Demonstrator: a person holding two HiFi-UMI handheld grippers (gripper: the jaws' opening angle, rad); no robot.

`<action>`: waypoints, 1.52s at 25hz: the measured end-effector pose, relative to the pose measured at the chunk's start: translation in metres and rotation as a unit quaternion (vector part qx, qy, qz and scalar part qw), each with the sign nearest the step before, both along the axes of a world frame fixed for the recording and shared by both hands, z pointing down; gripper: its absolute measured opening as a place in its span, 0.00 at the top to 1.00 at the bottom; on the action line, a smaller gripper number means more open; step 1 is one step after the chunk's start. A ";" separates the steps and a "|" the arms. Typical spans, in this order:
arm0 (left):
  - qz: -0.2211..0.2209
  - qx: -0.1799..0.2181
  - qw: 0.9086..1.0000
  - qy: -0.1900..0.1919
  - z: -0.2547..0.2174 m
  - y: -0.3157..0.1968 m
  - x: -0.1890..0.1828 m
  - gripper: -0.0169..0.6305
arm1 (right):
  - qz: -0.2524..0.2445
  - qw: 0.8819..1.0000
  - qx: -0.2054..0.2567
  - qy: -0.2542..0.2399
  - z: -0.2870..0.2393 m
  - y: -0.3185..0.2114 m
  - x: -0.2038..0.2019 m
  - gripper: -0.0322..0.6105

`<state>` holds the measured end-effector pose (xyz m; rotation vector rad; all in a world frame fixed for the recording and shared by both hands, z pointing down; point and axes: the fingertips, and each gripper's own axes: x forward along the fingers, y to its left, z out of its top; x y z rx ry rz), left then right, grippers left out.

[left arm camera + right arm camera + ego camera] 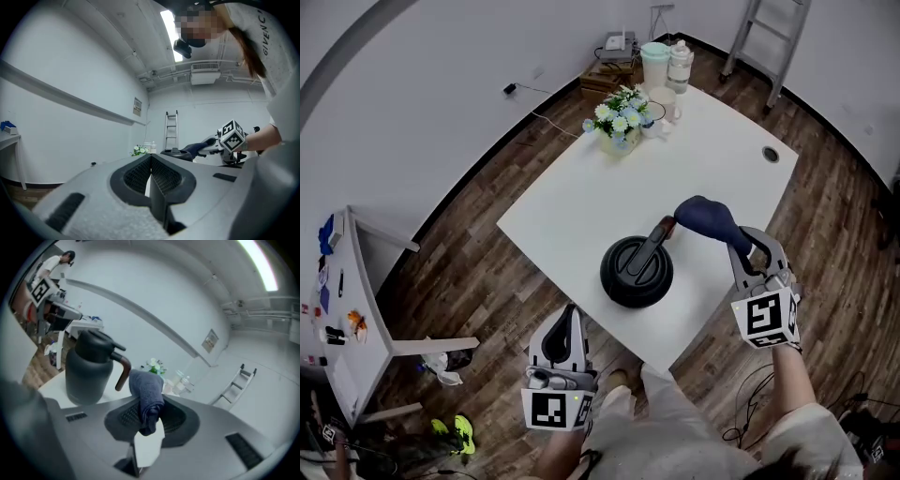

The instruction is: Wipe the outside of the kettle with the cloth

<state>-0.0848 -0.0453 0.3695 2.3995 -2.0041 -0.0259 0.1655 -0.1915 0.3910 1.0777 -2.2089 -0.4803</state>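
A black kettle (637, 272) with a brown handle (662, 231) stands near the front of the white table (581, 202). My right gripper (742, 246) is shut on a dark blue cloth (705, 217), held just right of the handle, apart from the kettle's body. In the right gripper view the cloth (148, 397) hangs bunched between the jaws, with the kettle (88, 367) to the left. My left gripper (563, 339) is shut and empty, low in front of the table's edge. The left gripper view shows the kettle's top (176, 152) beyond the closed jaws.
A flower pot (621, 117), a cup (665, 103) and two jars (667, 64) stand at the table's far corner. A cable hole (770, 154) is at the right edge. A ladder (766, 37) leans on the wall; a shelf (347, 309) stands at the left.
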 end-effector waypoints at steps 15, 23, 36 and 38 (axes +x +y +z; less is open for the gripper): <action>0.015 0.034 0.999 0.012 -0.027 0.031 0.004 0.96 | -0.183 0.974 0.124 0.041 -0.071 0.085 -0.144 0.85; -0.002 0.024 1.000 0.015 -0.019 0.044 -0.017 0.96 | -0.096 0.990 0.088 0.057 -0.050 0.060 -0.082 0.85; 0.046 0.028 0.998 0.023 -0.020 0.050 -0.007 0.96 | 0.046 0.996 0.076 -0.015 -0.071 0.092 -0.032 0.85; 0.061 0.027 0.998 0.023 -0.018 0.051 -0.001 0.96 | 0.062 0.993 0.072 -0.063 -0.083 0.115 -0.032 0.85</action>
